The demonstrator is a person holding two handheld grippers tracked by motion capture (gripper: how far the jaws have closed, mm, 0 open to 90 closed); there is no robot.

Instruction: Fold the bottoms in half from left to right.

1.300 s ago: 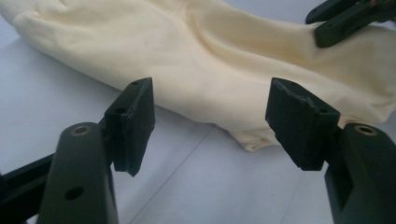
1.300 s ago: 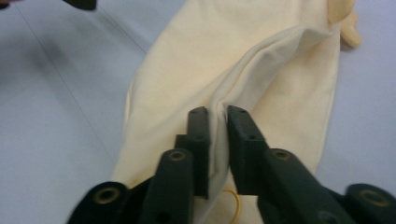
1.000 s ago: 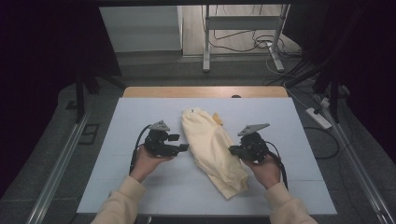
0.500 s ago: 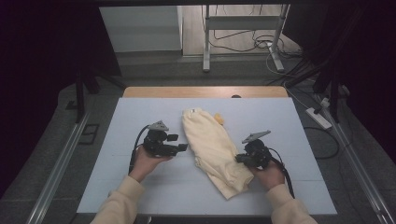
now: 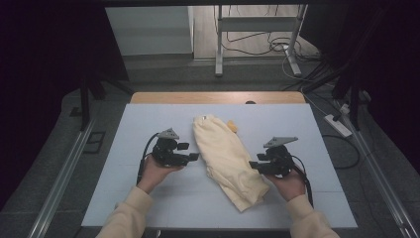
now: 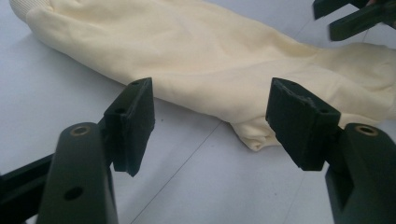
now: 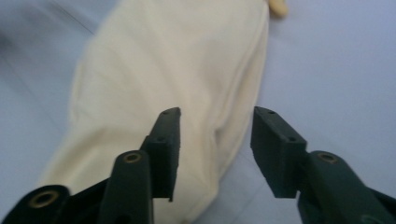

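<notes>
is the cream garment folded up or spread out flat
Folded. The cream garment lies as a narrow, long bundle on the table, layers doubled at its edge in the left gripper view, no sleeves spread out.

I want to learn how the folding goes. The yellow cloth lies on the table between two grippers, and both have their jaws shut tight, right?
Not quite. The cloth does lie between them, but the left gripper and right gripper have their jaws open, as each gripper view shows.

A white table (image 5: 148,124) with a wooden strip (image 5: 163,97) at its 12 o'clock edge. Cables (image 5: 257,42) lie on the floor at 12; a power strip (image 5: 338,125) at 2.
</notes>
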